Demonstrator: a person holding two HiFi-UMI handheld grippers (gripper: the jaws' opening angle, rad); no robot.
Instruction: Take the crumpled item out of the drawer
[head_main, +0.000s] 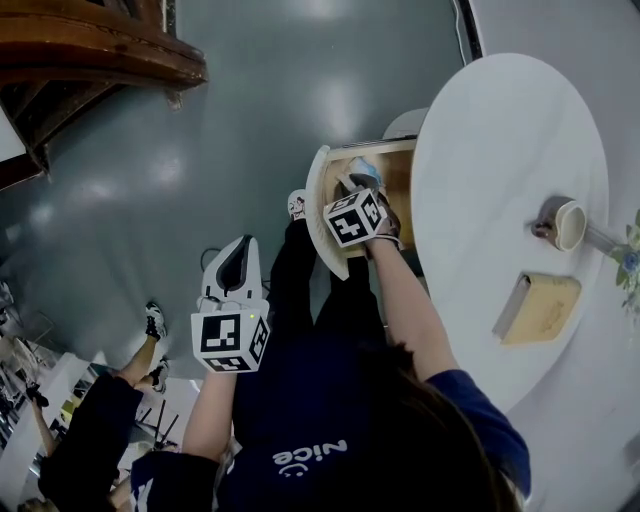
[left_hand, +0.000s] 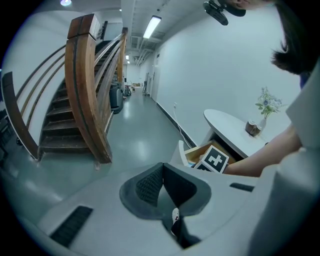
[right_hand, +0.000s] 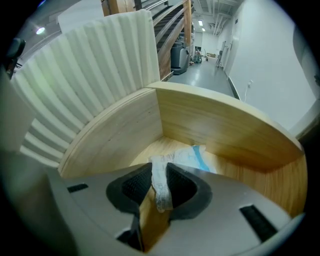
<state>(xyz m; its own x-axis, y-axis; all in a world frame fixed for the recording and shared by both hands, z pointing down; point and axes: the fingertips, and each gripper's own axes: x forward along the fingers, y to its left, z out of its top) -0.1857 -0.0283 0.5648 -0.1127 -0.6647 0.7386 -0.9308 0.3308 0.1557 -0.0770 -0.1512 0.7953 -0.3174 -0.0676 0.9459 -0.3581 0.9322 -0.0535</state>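
The wooden drawer (right_hand: 215, 125) stands pulled out from under the round white table (head_main: 500, 180). Inside it lies the crumpled item (right_hand: 192, 156), white wrapping with a blue stripe. My right gripper (right_hand: 160, 177) reaches down into the drawer, and a twisted strip of the item runs between its pads, which pinch it. From the head view the right gripper (head_main: 362, 178) is over the drawer (head_main: 395, 160) with the item (head_main: 365, 168) at its tip. My left gripper (head_main: 238, 262) hangs away from the drawer over the floor, its jaws (left_hand: 162, 172) shut on nothing.
The drawer's ribbed white front (right_hand: 85, 75) curves along the left. On the table stand a cup (head_main: 568, 224) and a tan flat box (head_main: 540, 308). A wooden staircase (left_hand: 85, 90) rises to the left. Another person (head_main: 90, 430) stands at the lower left.
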